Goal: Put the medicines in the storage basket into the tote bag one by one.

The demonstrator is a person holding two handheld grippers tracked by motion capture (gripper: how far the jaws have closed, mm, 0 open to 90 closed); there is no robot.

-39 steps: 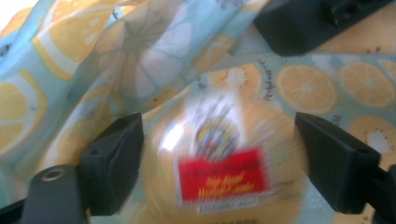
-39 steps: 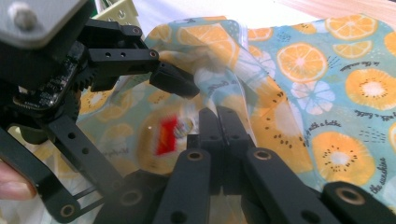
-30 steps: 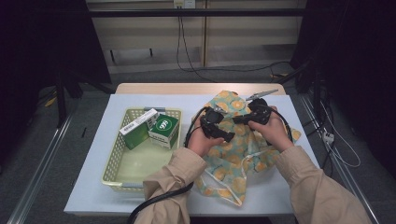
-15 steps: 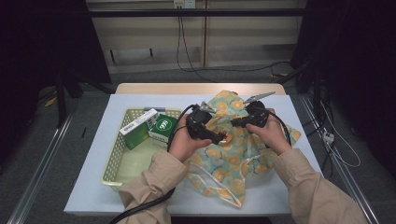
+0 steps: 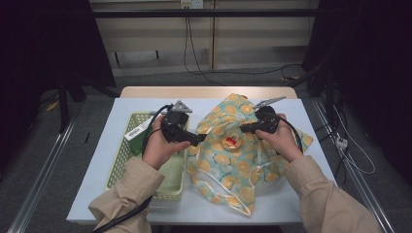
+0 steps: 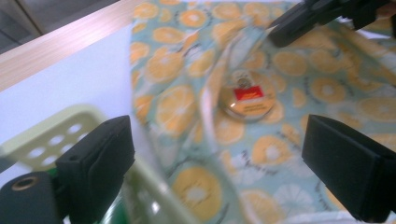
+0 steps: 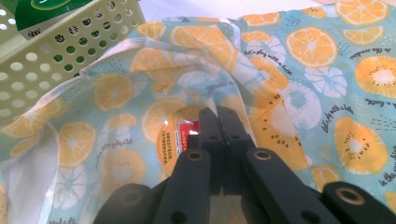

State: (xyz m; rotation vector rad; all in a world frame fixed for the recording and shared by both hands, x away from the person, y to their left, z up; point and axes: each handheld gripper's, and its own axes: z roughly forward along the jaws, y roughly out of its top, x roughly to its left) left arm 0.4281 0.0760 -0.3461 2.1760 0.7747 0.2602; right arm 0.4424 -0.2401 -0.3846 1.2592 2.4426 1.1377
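A cloth printed with orange slices (image 5: 233, 170) (image 6: 177, 65) (image 7: 303, 93) lies crumpled on the white table. On it rests a small round tin with a red label (image 5: 231, 142) (image 6: 247, 95) (image 7: 175, 137). My right gripper (image 5: 241, 129) (image 7: 217, 116) is shut, and a raised fold of the cloth runs up into its tips just above the tin; it also shows at the top of the left gripper view (image 6: 280, 28). My left gripper (image 5: 197, 140) (image 6: 224, 154) hovers at the cloth's left edge. Its jaws have just been opening and stand wide with nothing between them.
A pale green perforated basket (image 5: 119, 167) (image 6: 56, 135) (image 7: 56, 60) stands left of the cloth, holding a green and white box (image 5: 137, 132) (image 7: 46, 9). Bare white table (image 5: 291, 204) surrounds the cloth. Cables trail from both grippers.
My left hand has drawn leftward and slightly up, off the middle of the cloth to the basket's edge. The right hand and its gripper have stayed put.
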